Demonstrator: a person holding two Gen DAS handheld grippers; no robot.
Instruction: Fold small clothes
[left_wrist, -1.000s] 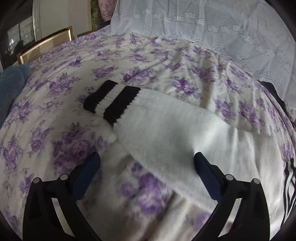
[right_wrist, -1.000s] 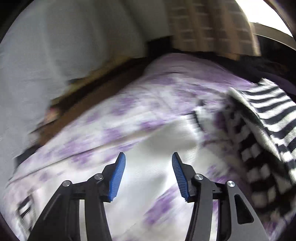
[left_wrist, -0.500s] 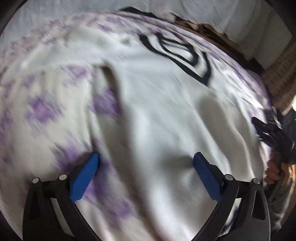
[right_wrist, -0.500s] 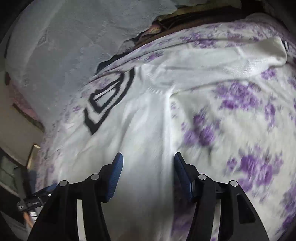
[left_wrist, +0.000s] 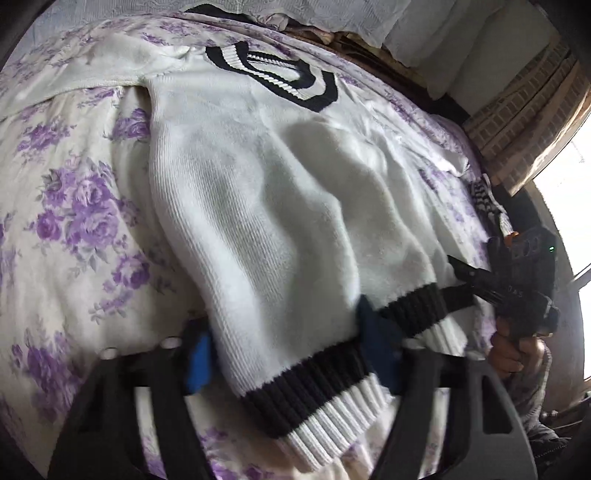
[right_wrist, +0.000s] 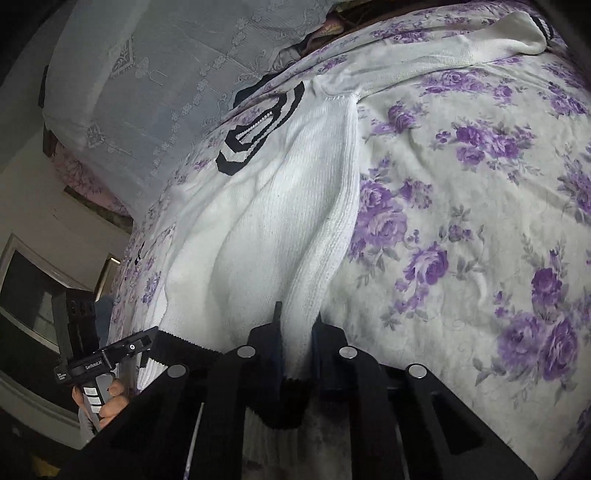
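Note:
A white knit sweater with a black-and-white striped collar and hem lies flat on a purple-flowered bedspread. My left gripper is at the hem's near corner. Its jaws are closing, with the striped hem between the blue pads and not clamped. In the right wrist view the sweater runs away from my right gripper, which is shut on the sweater's side edge just above the hem. Each gripper shows in the other's view, the right gripper and the left gripper, each held by a hand.
One sleeve stretches out across the bedspread; the other sleeve lies at the far left. A white lace cover rises behind the collar. A black-and-white striped garment lies near the bed's right edge.
Both grippers swung from the sleeves to the sweater's hem. The right jaws went from half open to shut on the fabric. The left jaws narrowed from wide open around the hem.

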